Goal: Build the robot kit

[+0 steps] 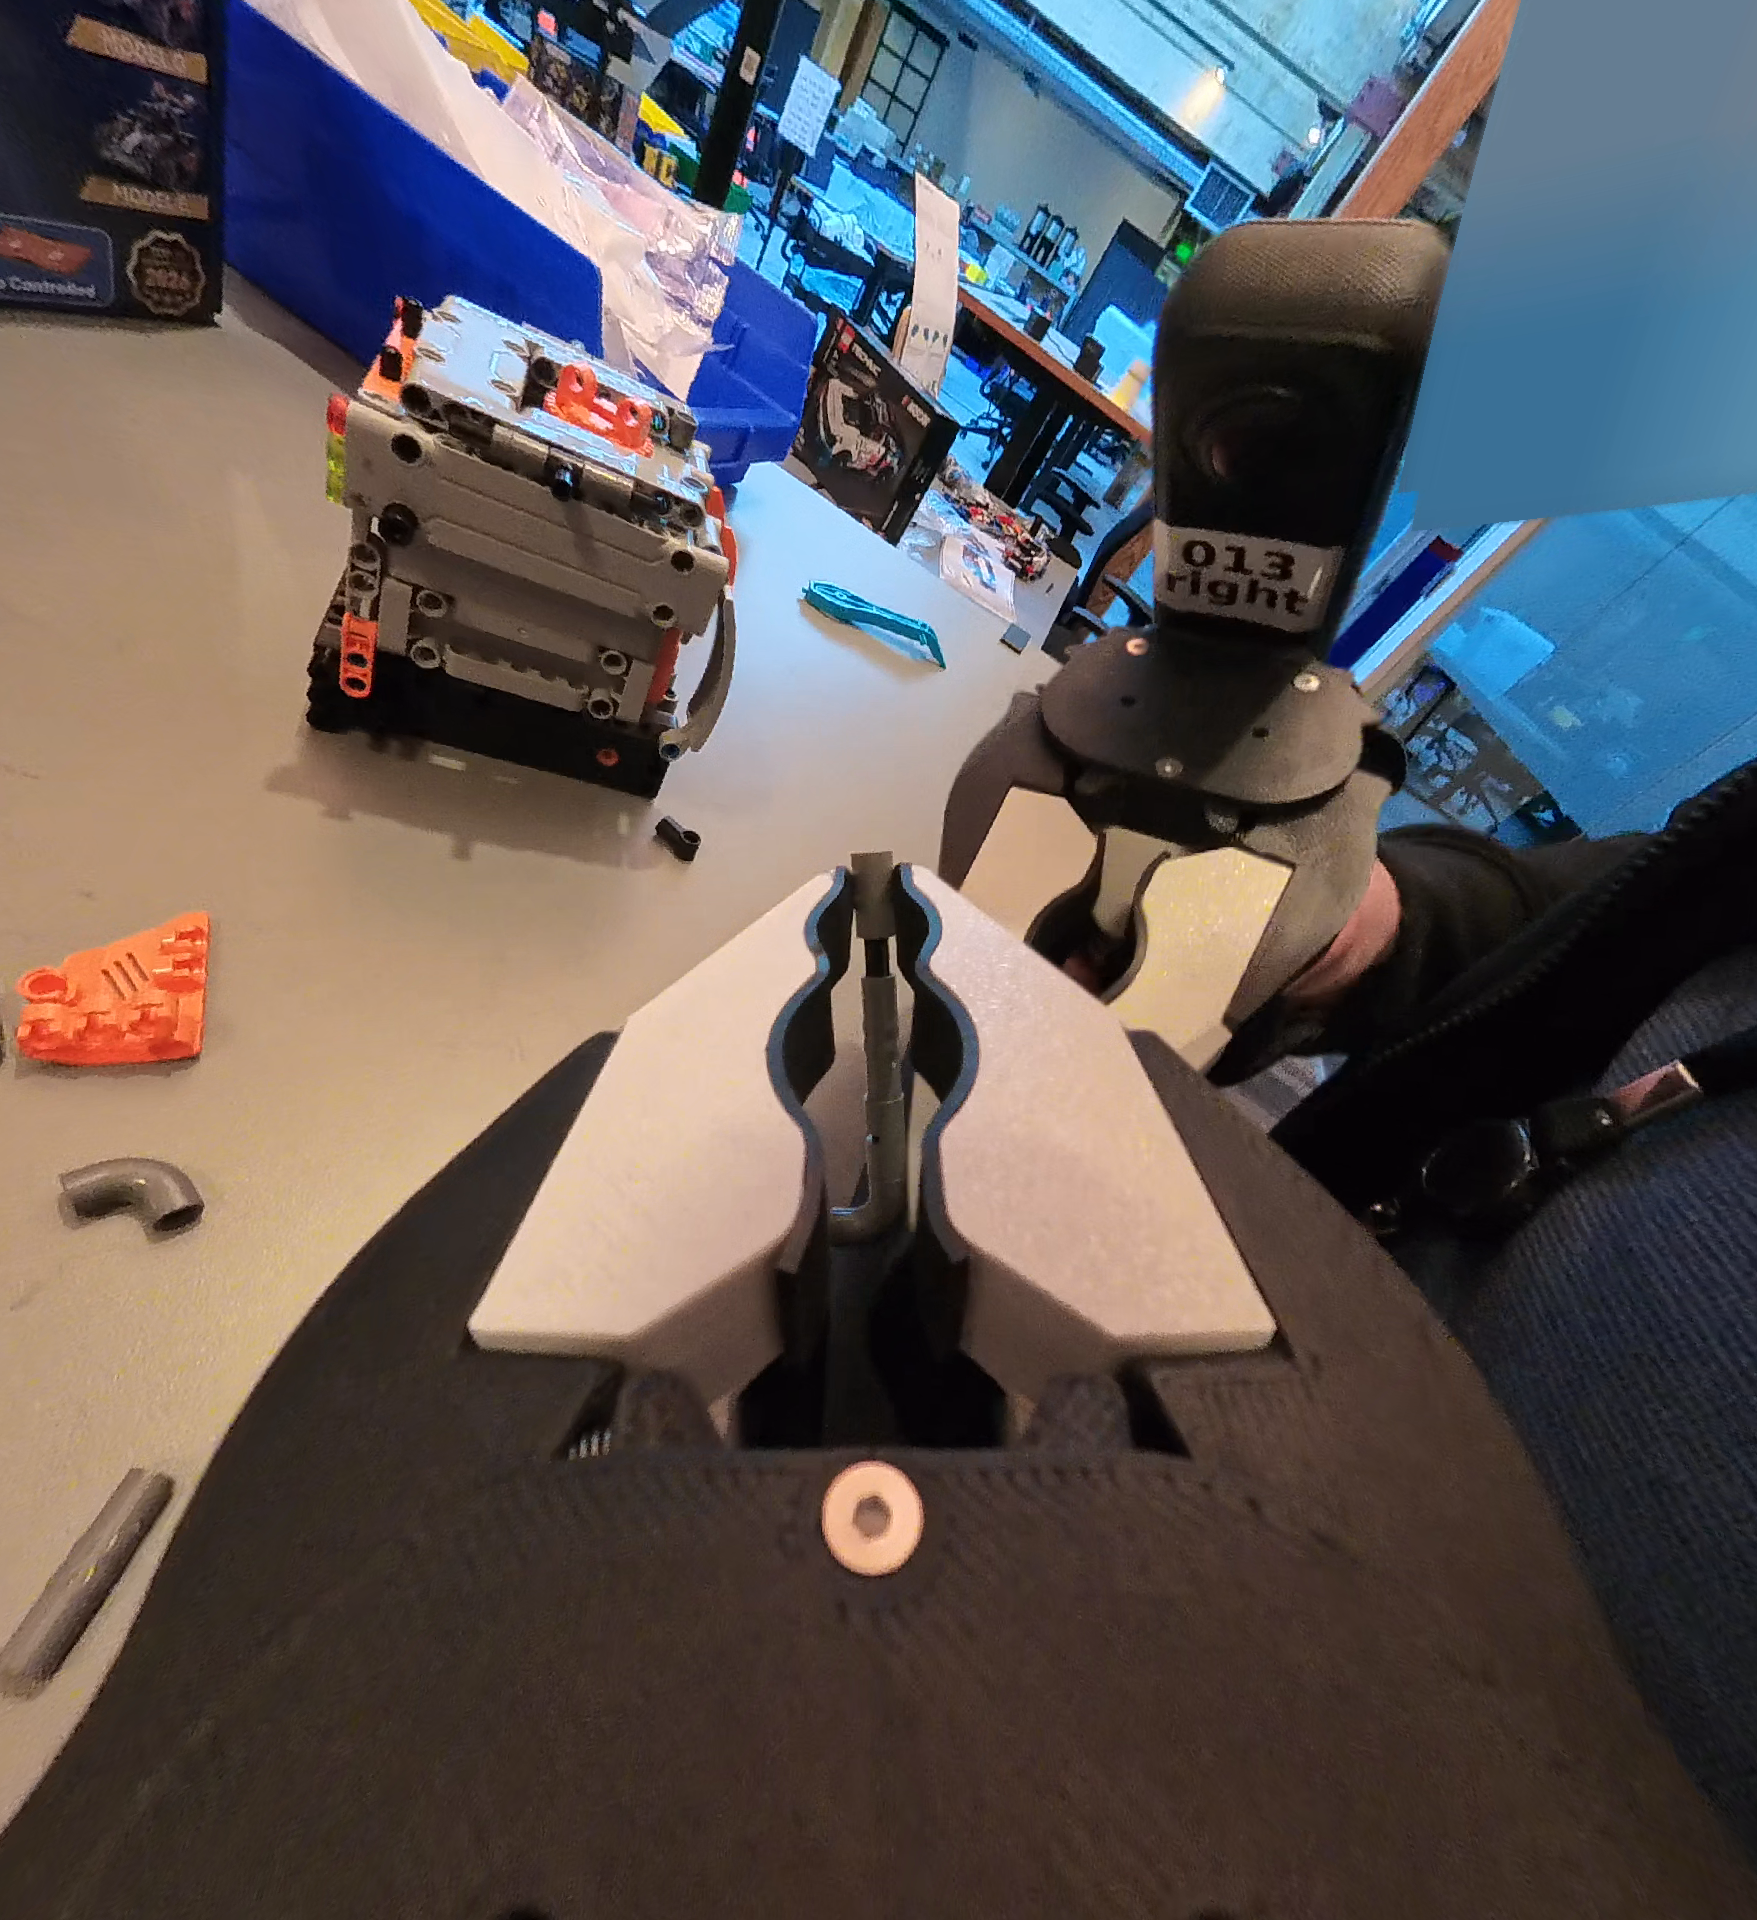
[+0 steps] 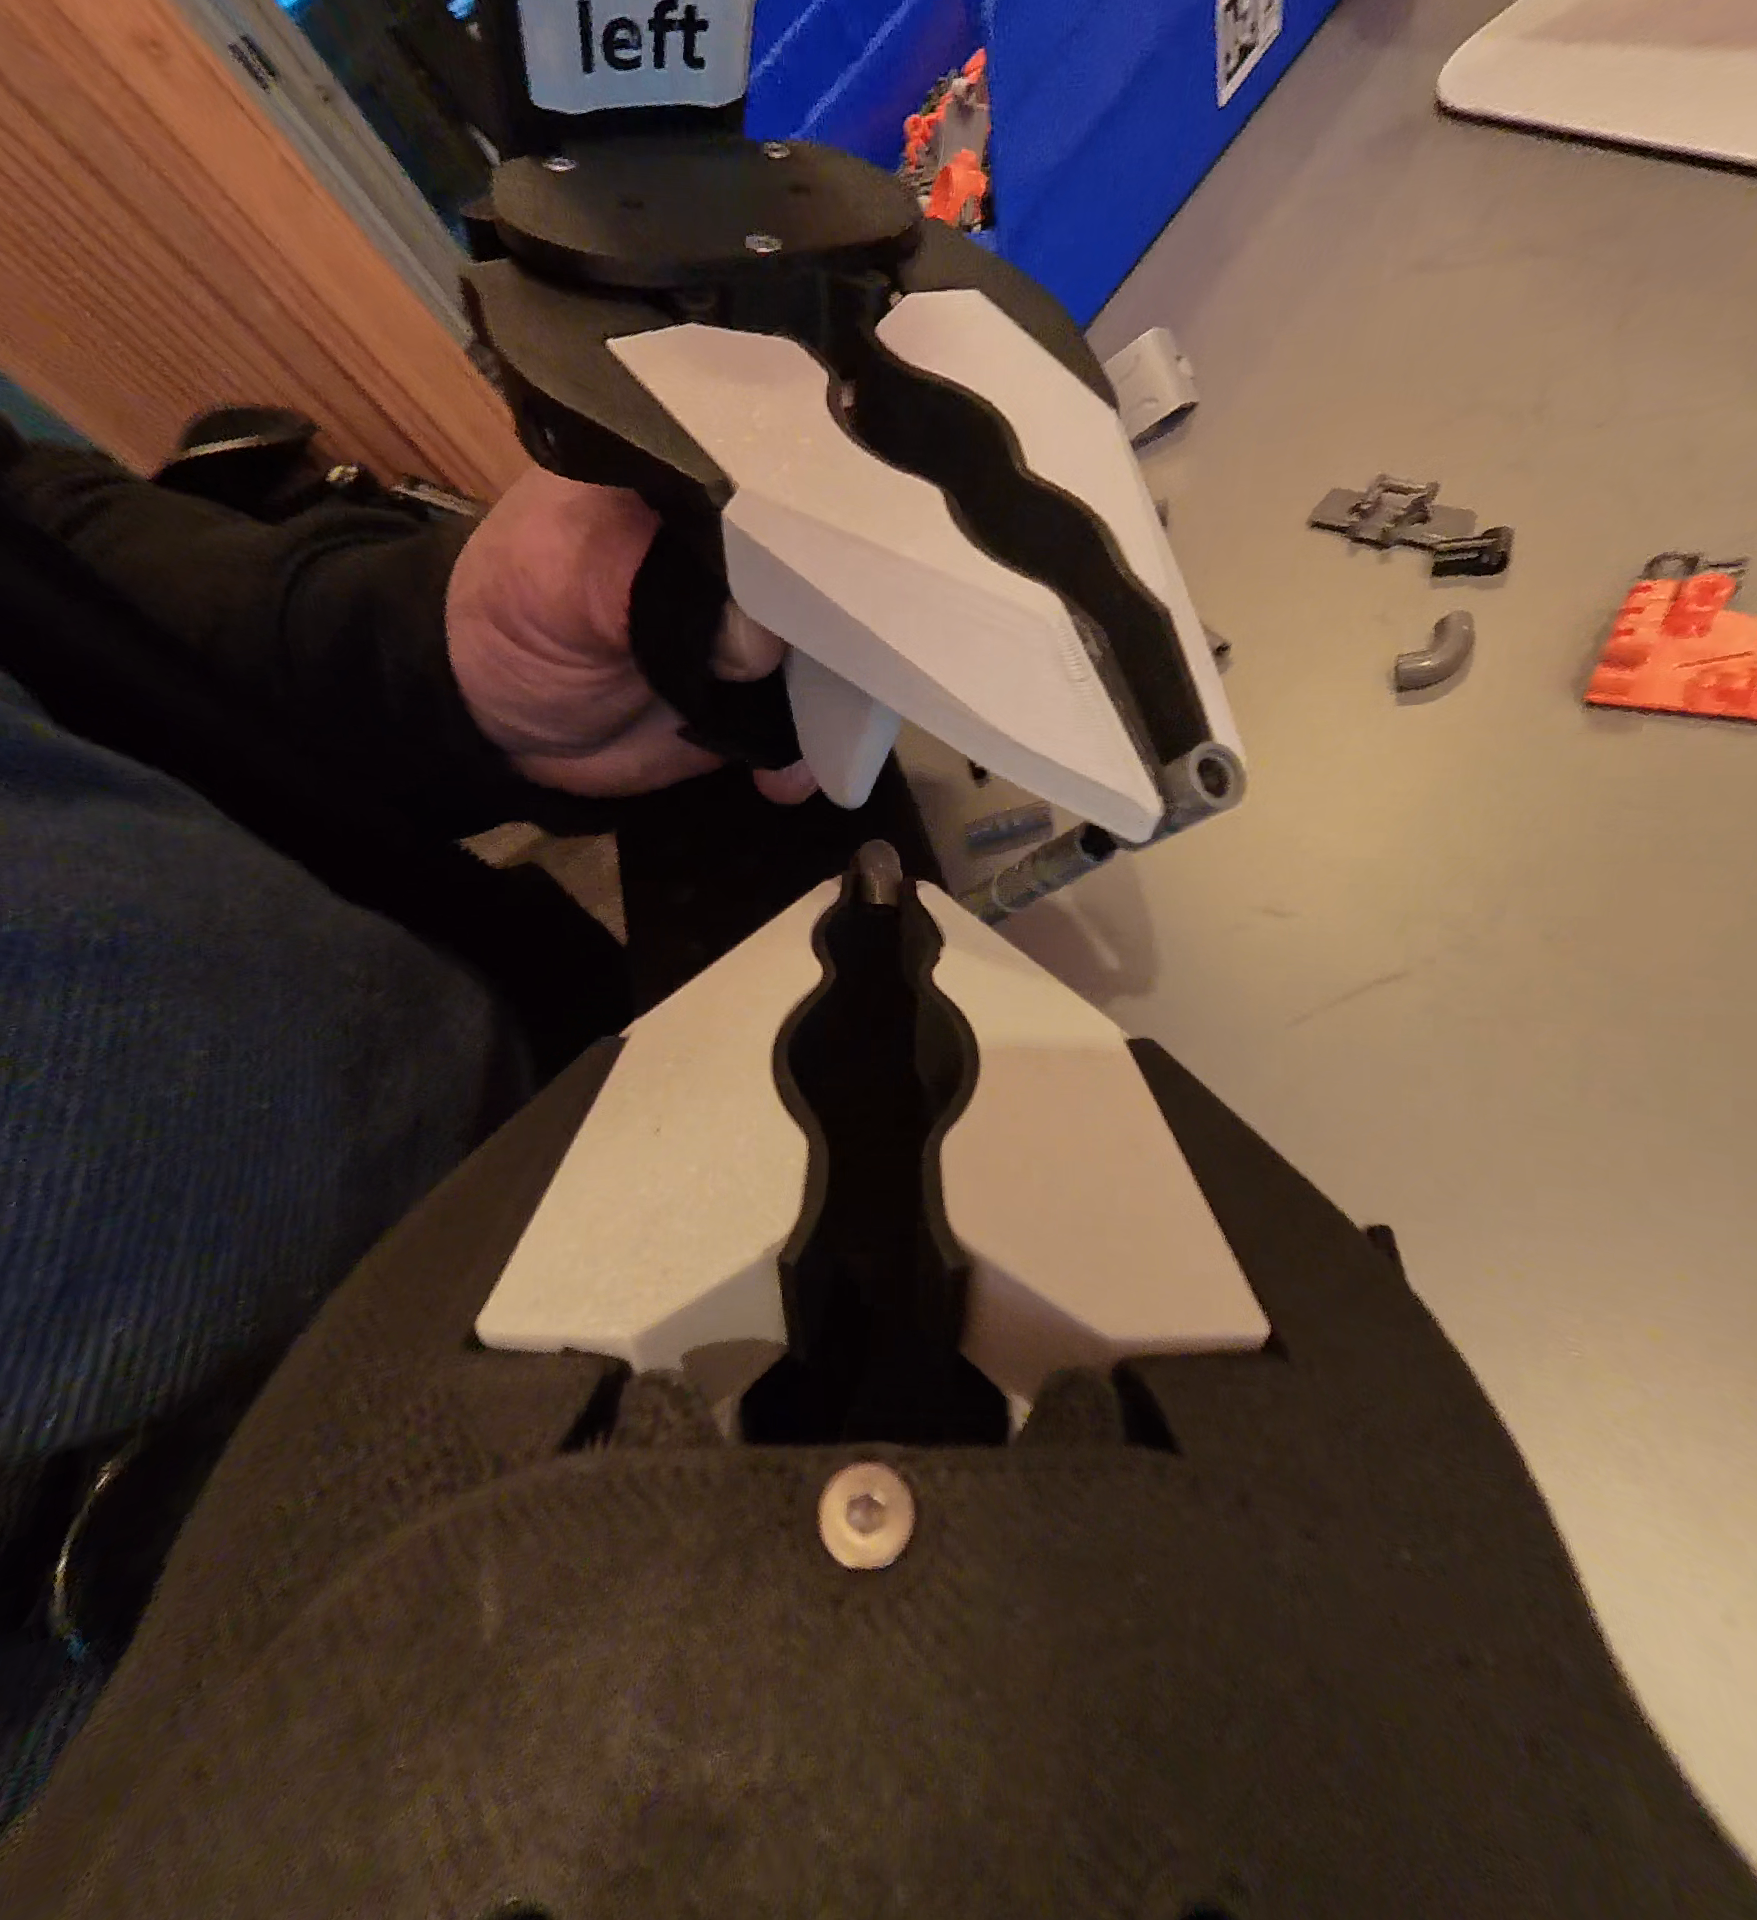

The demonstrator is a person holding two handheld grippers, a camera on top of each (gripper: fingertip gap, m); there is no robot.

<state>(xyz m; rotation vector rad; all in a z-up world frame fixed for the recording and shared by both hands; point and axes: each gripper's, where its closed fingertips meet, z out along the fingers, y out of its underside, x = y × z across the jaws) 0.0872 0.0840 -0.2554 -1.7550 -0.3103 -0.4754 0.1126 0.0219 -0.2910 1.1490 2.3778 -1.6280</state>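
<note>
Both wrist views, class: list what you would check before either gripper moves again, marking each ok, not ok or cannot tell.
1. Left gripper shut on the grey tube piece: ok.
2. Tube end sticks out past the fingertips, as the right wrist view shows: ok.
3. Right gripper shut on a small grey pin: ok.
4. Pin lined up with the tube's open end: cannot tell.
5. Grey brick model standing apart from both grippers: ok.
6. Grey elbow piece lying loose on the table: ok.
</note>
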